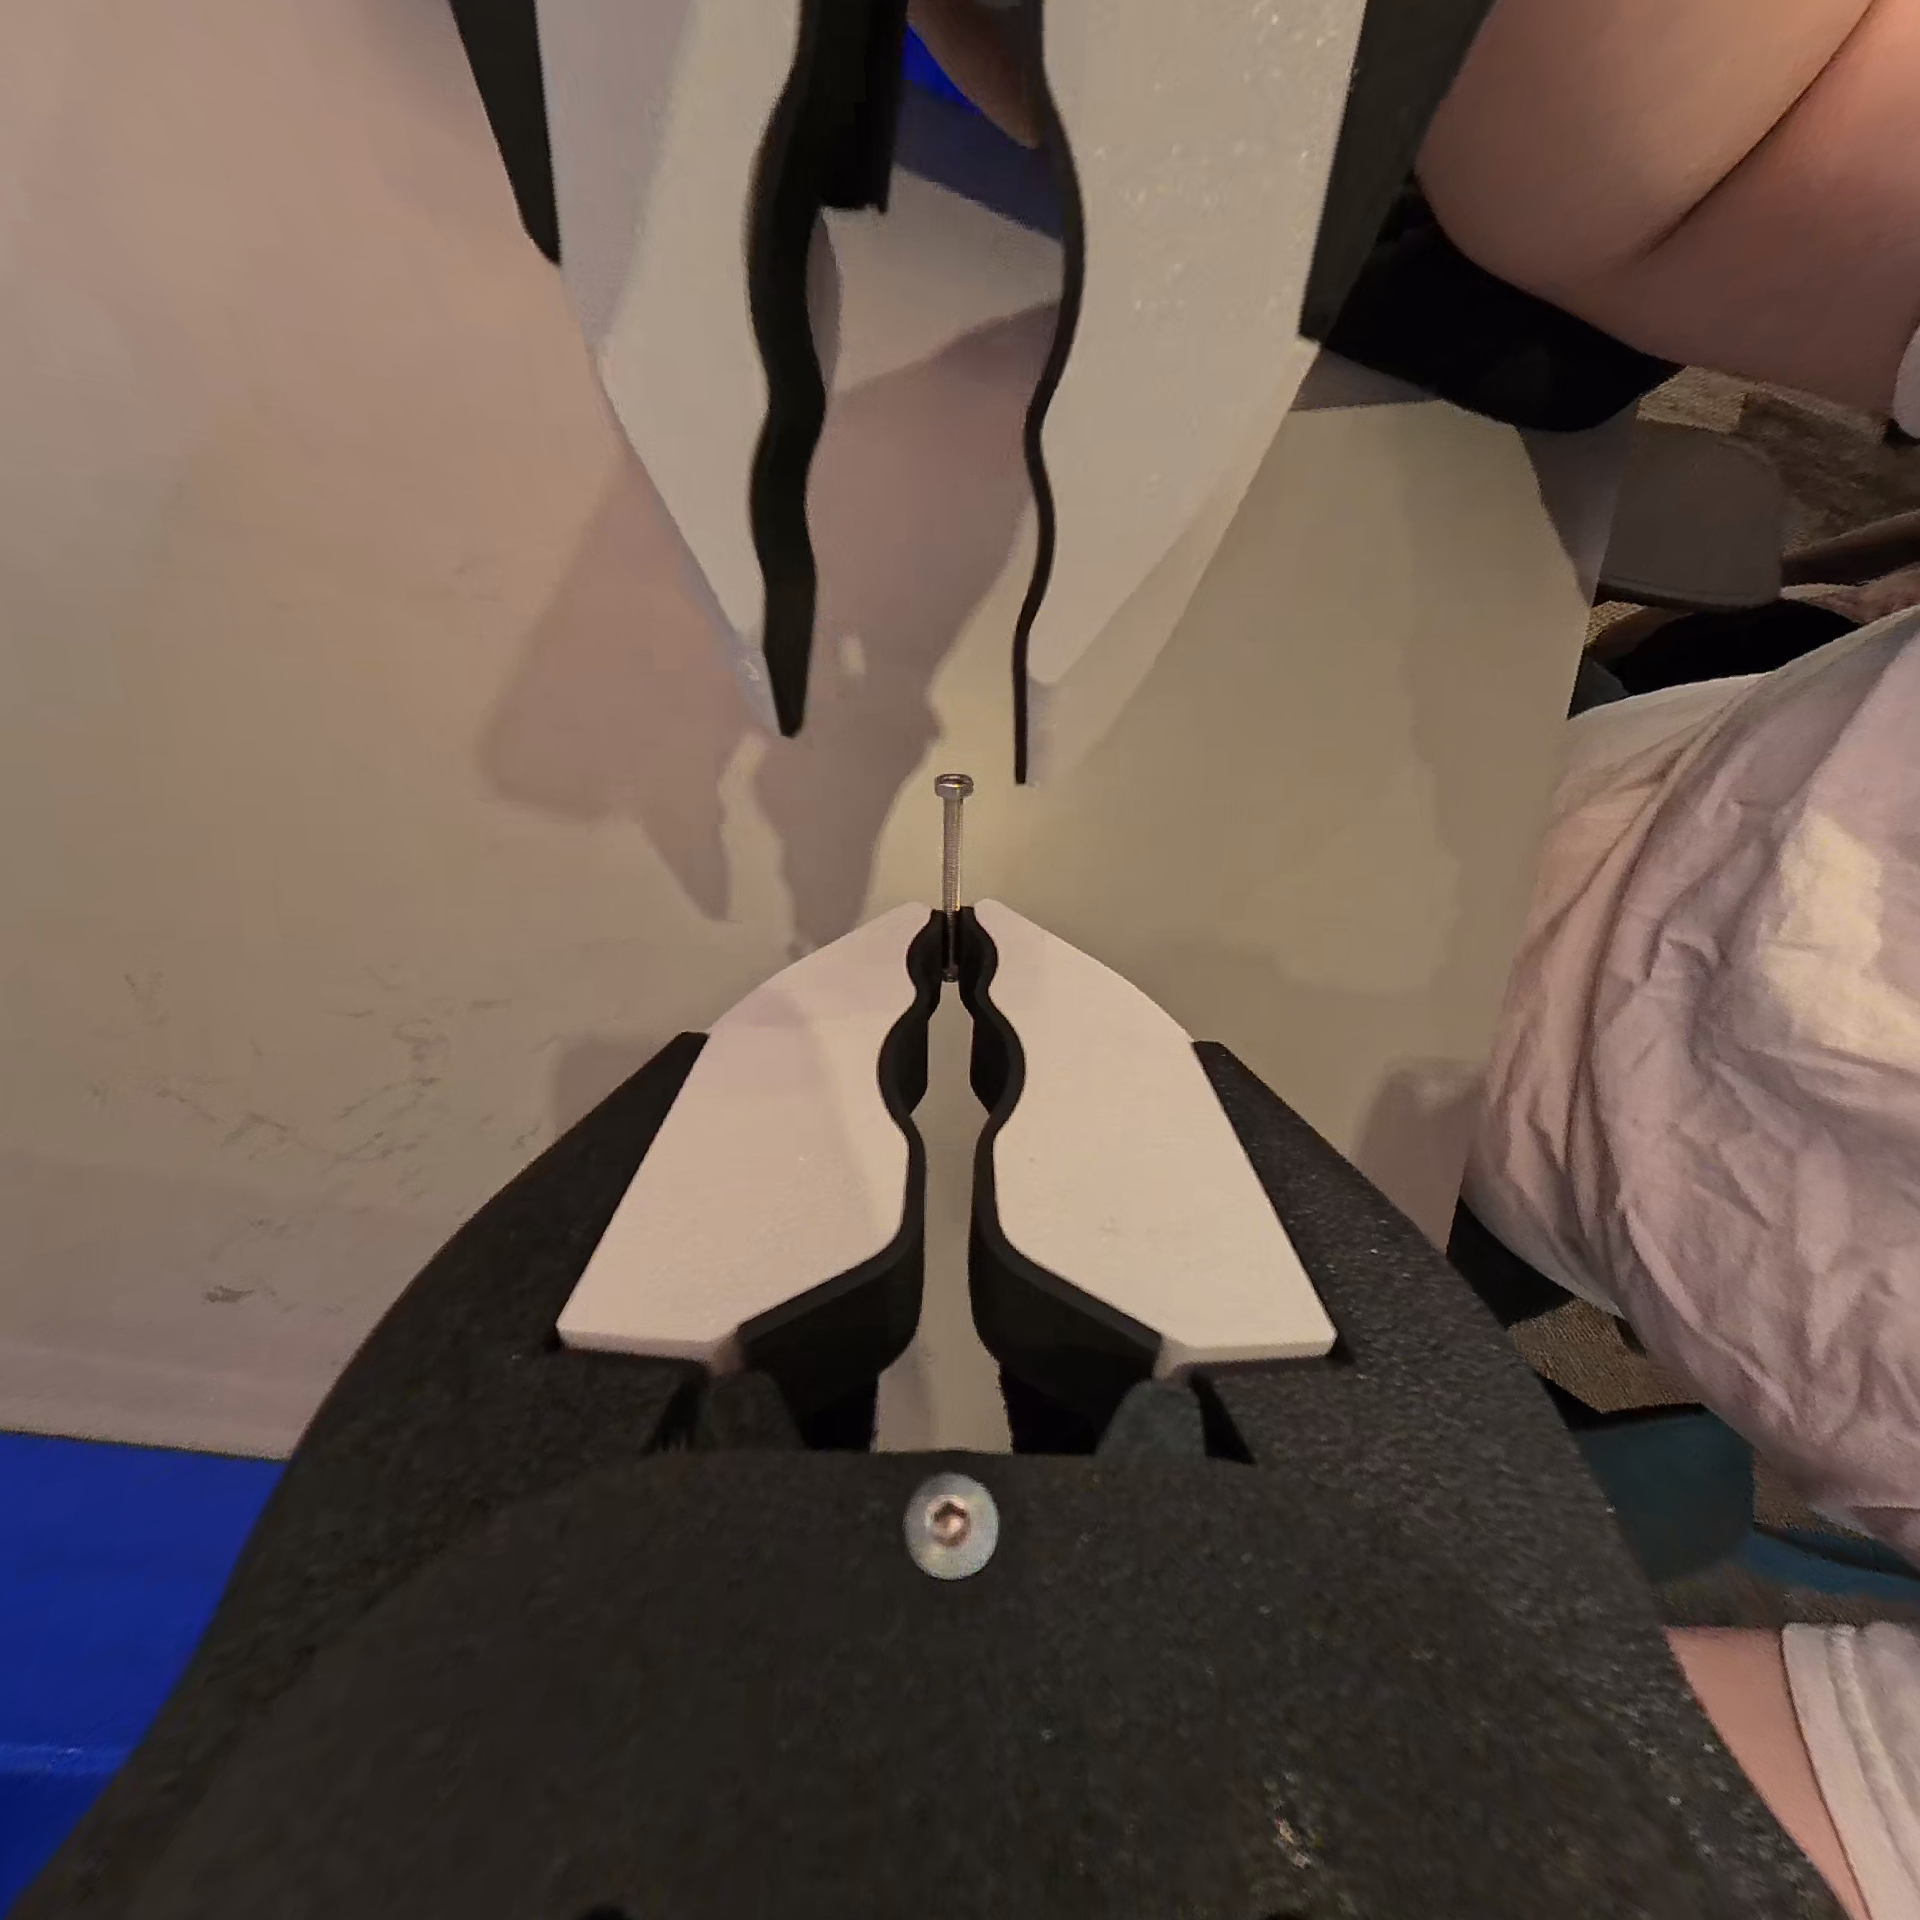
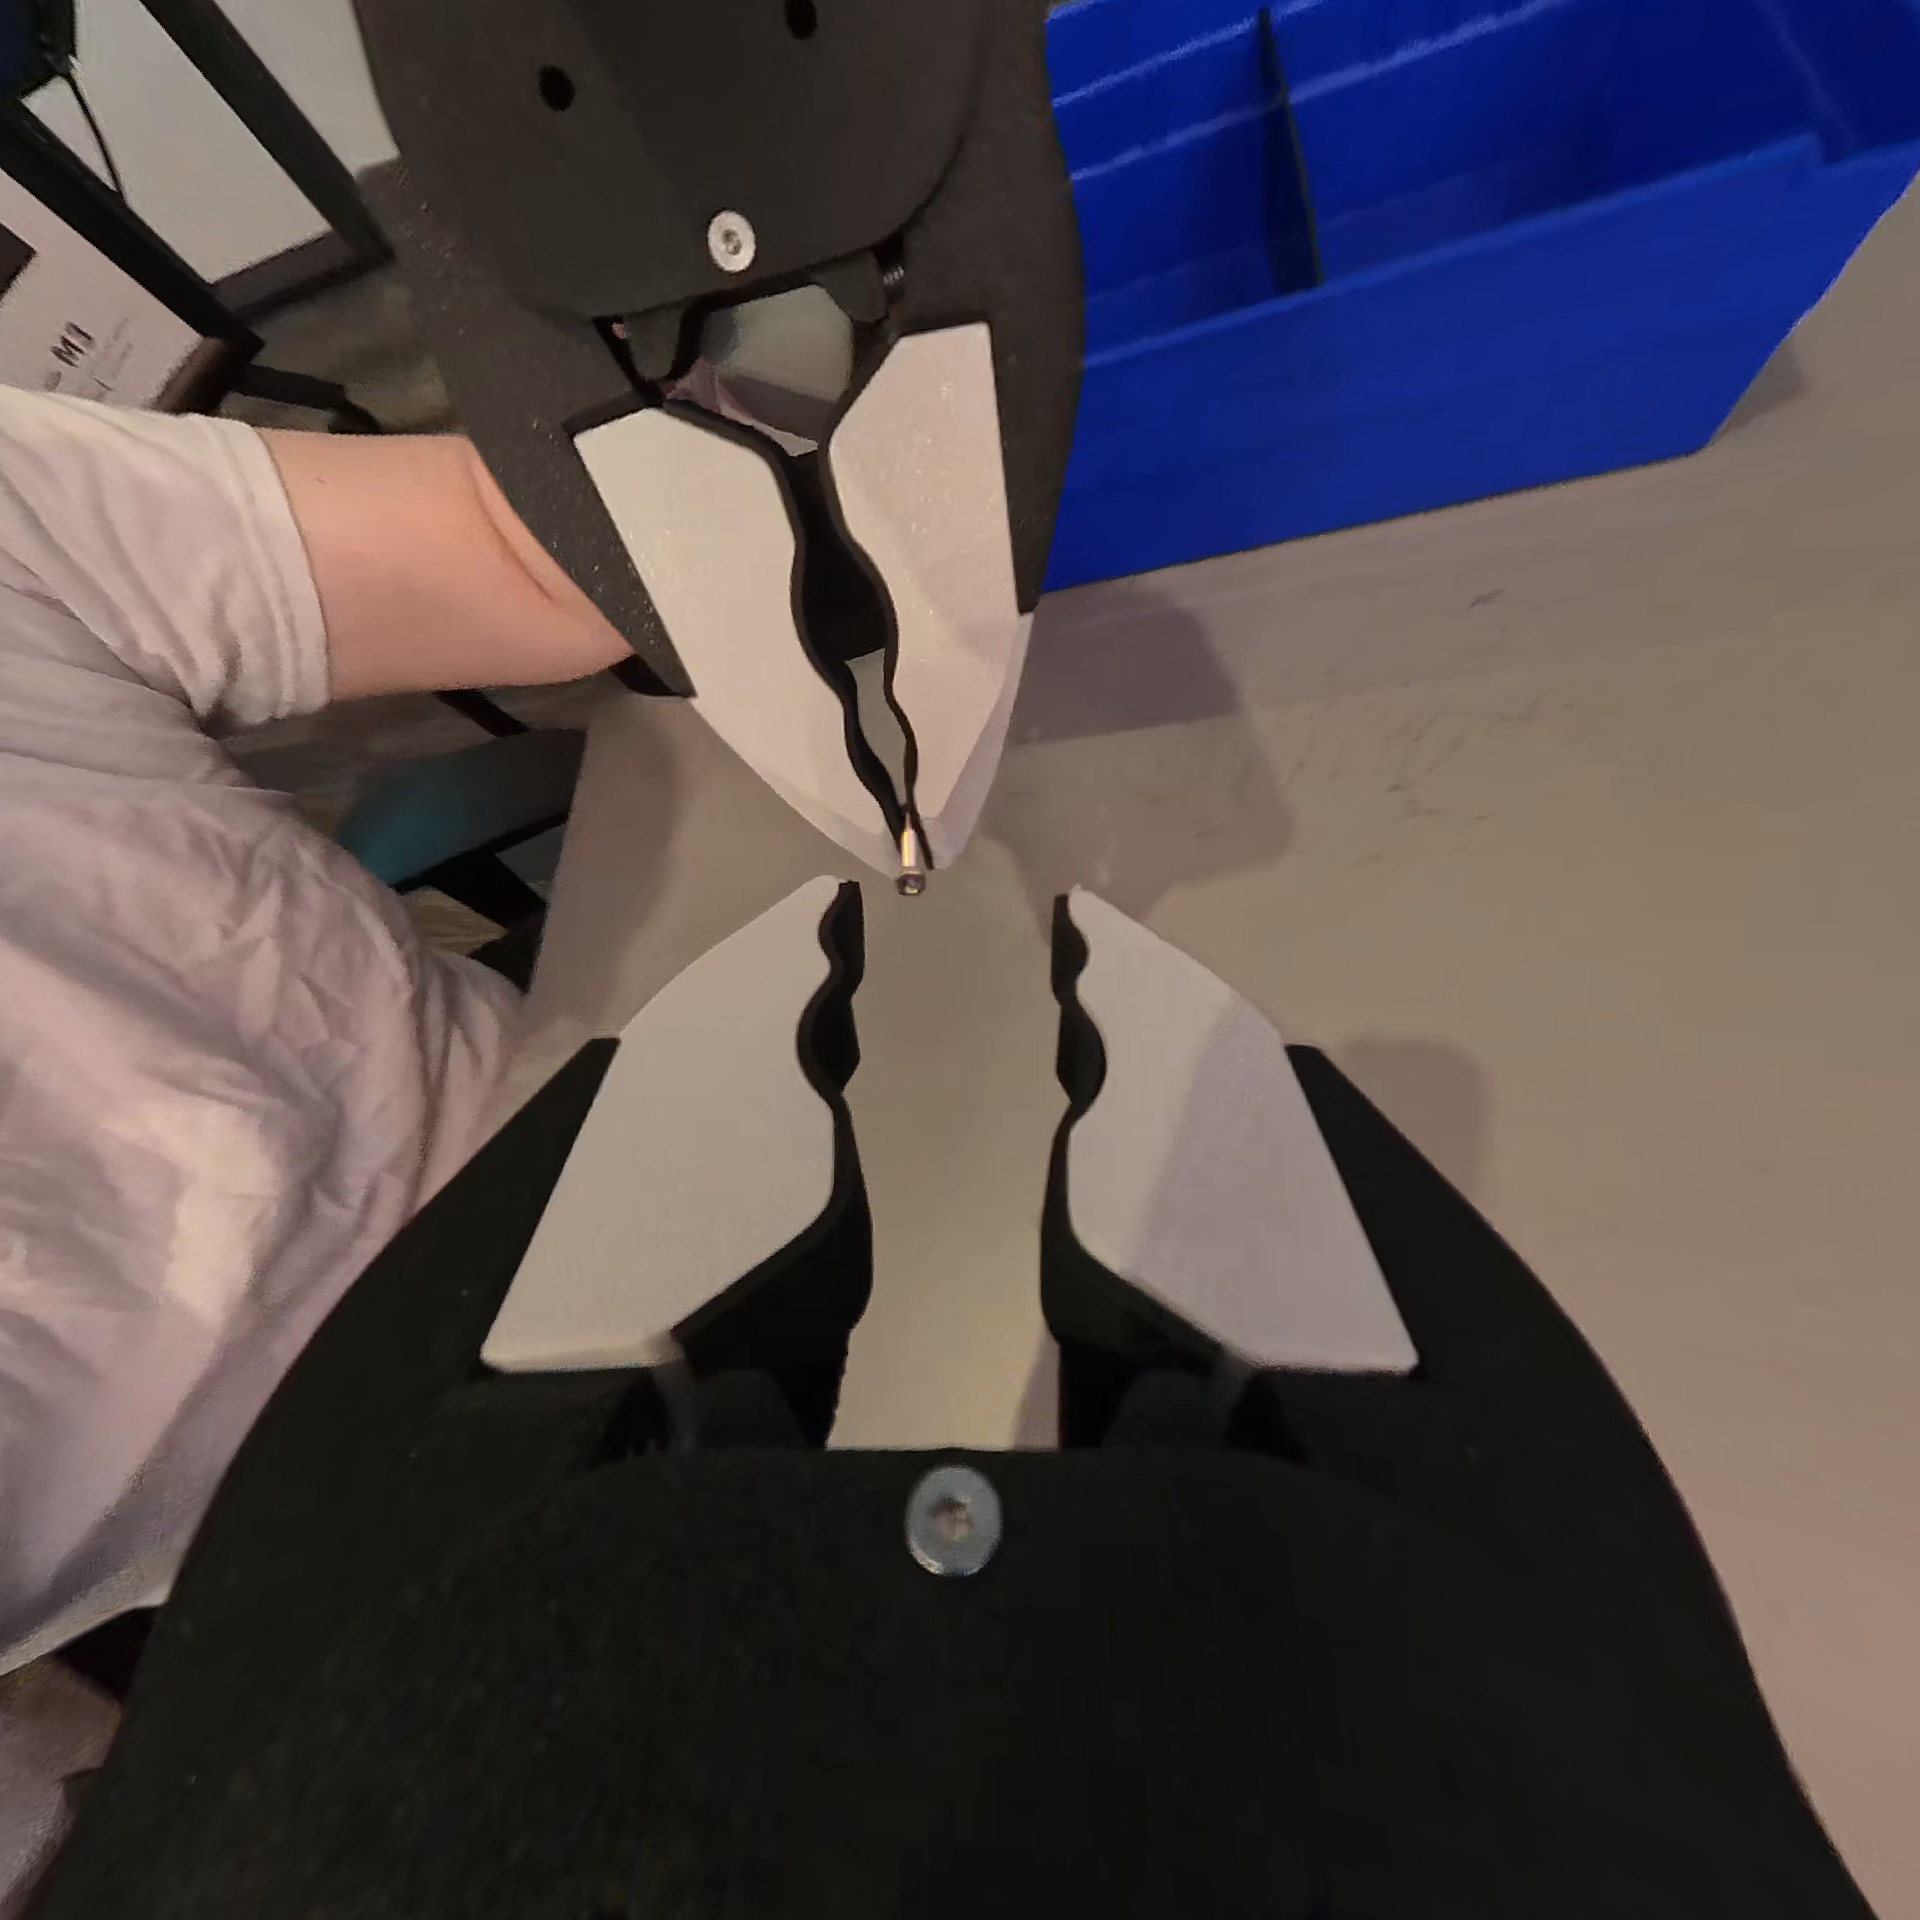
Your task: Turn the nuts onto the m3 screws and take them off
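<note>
The left hand-held gripper [image 1: 951,914] is clamped on the threaded end of an M3 screw [image 1: 952,847], which sticks straight out from between the fingertips toward 12 o'clock with its socket head at the far end. No nut can be made out on the shank in either view.

Facing it from 12 o'clock, the right hand-held gripper [image 1: 904,753] has its jaws parted with nothing between them. Its tips hang just beyond the screw head, one to either side and not touching it. In the right wrist view the screw's head [image 2: 911,881] points toward the camera, just past the spread fingertips [image 2: 831,899] and nearer the one at 9 o'clock.

Below both tools lies a pale, scuffed tabletop [image 2: 1455,831]. A blue divided bin [image 2: 1403,343] stands on it at 1 o'clock in the right wrist view. The person's bare forearm [image 2: 436,551] and light shirt [image 2: 187,935] fill the 9 o'clock side there.
</note>
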`<control>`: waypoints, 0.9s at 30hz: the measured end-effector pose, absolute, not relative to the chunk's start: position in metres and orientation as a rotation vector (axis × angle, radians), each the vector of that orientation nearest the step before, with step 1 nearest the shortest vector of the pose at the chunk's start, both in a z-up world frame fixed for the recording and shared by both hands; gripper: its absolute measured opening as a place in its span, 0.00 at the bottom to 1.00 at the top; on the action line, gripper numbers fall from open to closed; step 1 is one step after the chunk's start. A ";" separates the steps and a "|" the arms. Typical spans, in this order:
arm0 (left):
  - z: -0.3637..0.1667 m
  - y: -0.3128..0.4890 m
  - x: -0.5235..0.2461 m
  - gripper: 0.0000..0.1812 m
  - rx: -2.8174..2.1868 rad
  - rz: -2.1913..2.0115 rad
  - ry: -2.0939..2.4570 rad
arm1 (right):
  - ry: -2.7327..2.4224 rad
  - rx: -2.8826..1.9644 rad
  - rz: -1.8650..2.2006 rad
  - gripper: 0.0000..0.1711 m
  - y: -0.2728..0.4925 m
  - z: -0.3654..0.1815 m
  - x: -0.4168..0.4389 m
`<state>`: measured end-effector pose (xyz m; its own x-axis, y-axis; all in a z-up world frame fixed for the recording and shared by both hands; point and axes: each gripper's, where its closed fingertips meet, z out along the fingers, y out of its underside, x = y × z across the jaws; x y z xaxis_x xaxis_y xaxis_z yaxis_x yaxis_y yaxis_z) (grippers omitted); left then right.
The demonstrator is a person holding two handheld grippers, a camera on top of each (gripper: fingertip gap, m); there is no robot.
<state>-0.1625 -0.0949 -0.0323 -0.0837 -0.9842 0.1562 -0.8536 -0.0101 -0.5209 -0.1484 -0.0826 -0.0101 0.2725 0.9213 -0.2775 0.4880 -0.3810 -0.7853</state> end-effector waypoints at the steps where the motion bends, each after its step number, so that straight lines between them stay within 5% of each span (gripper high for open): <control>1: -0.030 -0.095 -0.163 0.01 -1.923 -0.748 2.008 | -1.287 -1.942 0.950 0.21 -0.081 -0.007 -0.147; 11: -0.001 -0.126 -0.165 0.01 -1.779 -1.083 2.065 | -1.590 -1.291 0.661 0.12 -0.119 0.037 -0.154; 27: 0.000 -0.136 -0.165 0.01 -1.753 -1.113 2.105 | -1.658 -1.257 0.663 0.08 -0.127 0.028 -0.159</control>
